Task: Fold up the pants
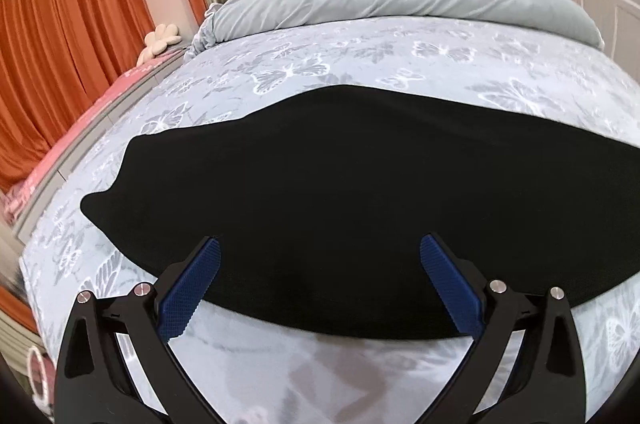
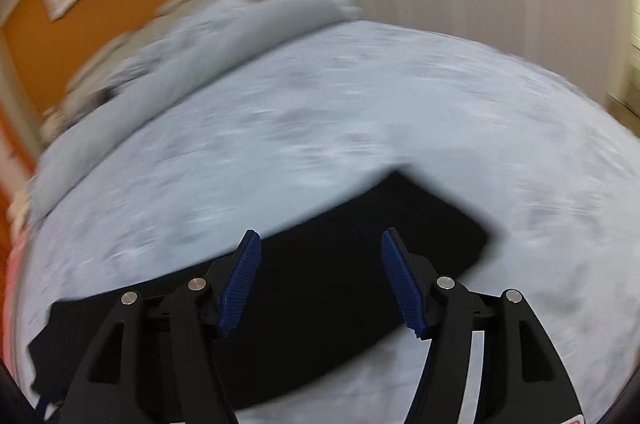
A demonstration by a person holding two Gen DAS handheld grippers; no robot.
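The black pants (image 1: pixel 340 208) lay flat on the bed (image 1: pixel 360 56), both grippers' jaws released and empty, so a fresh edge grasp was judged due.

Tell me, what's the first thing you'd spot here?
The big black pants lying flat across the butterfly-print bed. Next, the blue-padded left claw and right claw, both open above the near edge of the pants. Bright orange curtains hang at the left.
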